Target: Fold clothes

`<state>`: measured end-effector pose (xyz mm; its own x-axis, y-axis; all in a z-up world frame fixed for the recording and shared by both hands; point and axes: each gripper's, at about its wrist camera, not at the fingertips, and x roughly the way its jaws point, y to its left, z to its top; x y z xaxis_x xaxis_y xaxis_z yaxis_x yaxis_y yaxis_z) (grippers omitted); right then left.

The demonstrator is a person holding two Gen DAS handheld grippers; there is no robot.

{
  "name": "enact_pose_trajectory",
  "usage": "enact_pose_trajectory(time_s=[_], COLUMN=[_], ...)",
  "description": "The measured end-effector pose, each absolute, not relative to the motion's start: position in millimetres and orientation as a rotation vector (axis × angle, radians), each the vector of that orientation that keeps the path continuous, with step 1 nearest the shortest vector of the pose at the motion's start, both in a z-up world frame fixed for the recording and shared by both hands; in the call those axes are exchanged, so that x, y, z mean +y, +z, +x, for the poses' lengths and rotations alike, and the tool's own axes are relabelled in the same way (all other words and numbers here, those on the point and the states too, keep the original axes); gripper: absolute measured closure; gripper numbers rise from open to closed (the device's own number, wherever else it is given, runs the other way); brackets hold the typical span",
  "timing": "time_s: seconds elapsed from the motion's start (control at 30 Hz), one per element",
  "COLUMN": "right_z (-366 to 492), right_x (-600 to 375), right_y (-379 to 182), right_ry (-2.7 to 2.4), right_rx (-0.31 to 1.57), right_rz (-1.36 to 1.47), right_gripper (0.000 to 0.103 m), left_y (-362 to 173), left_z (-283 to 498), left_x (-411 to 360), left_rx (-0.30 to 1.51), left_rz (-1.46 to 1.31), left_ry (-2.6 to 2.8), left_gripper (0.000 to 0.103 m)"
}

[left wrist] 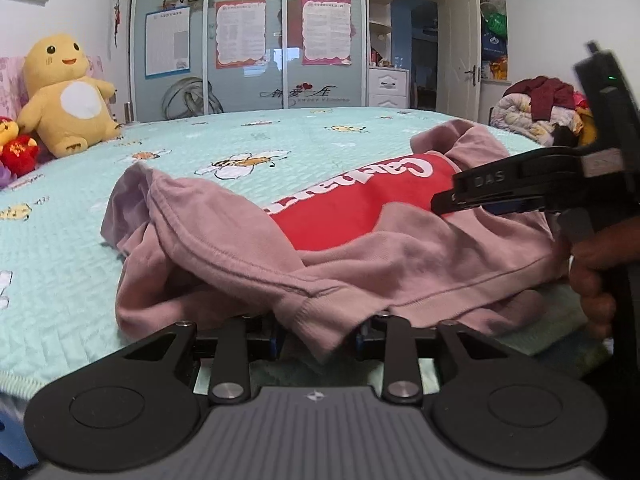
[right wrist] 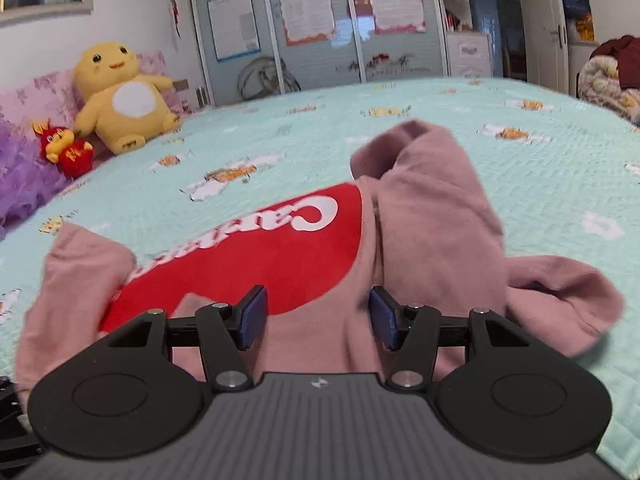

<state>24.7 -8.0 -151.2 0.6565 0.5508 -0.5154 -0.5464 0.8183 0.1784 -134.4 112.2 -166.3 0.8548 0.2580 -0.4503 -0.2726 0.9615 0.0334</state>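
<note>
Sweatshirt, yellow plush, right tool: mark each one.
Sweatshirt (right wrist: 432, 216): right wrist view, on the pink folded sleeve.
Yellow plush (left wrist: 68, 96): left wrist view, on its white belly.
Right tool (right wrist: 318, 316): right wrist view, midway between the blue pads, over the cloth.

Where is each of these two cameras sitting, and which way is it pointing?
Left wrist view: sits on the left gripper, low at the bed's near edge, facing across the pink sweatshirt towards the wardrobe; its own fingers with the sweatshirt's hem between them, the right gripper and a hand show.
Right wrist view: sits on the right gripper, above the sweatshirt's red patch, facing the same way; only its own open fingers show.
Shared: sweatshirt, bed, yellow plush toy, wardrobe.
</note>
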Motion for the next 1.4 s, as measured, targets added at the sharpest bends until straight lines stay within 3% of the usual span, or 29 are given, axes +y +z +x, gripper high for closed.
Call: enact_pose_trajectory(time_s=[0.27, 0.37, 0.53, 0.67, 0.9, 0.97, 1.03, 1.27, 1.4], right_z=[85, 85, 86, 82, 78, 76, 75, 52, 24], right_x=[-7, -22, -42, -39, -42, -42, -41, -39, -17], right_y=[-145, -169, -172, -170, -169, -169, -168, -165, -161], right_ry=[0.575, 0.599, 0.639, 0.654, 0.662, 0.659, 0.656, 0.625, 0.673], right_rx=[0.511, 0.499, 0.496, 0.490, 0.487, 0.485, 0.482, 0.489, 0.490], right_rz=[0.144, 0.190, 0.320, 0.306, 0.292, 0.284, 0.273, 0.190, 0.033], right_gripper=[0.046, 0.046, 0.043, 0.037, 0.033, 0.032, 0.032, 0.031, 0.026], left_y=[-148, -157, -162, -160, -153, -153, -158, -163, -163], left_z=[-73, -59, -63, -64, -67, -65, -57, -61, -61], left_x=[127, 129, 124, 130, 144, 158, 172, 176, 180], left_rx=[0.419, 0.421, 0.425, 0.433, 0.411, 0.422, 0.462, 0.450, 0.447], left_rz=[0.075, 0.129, 0.162, 0.129, 0.219, 0.186, 0.128, 0.099, 0.072], left_ry=[0.329, 0.350, 0.366, 0.373, 0.379, 0.393, 0.388, 0.374, 0.364], left_gripper=[0.066, 0.057, 0.057, 0.046, 0.042, 0.029, 0.024, 0.024, 0.024])
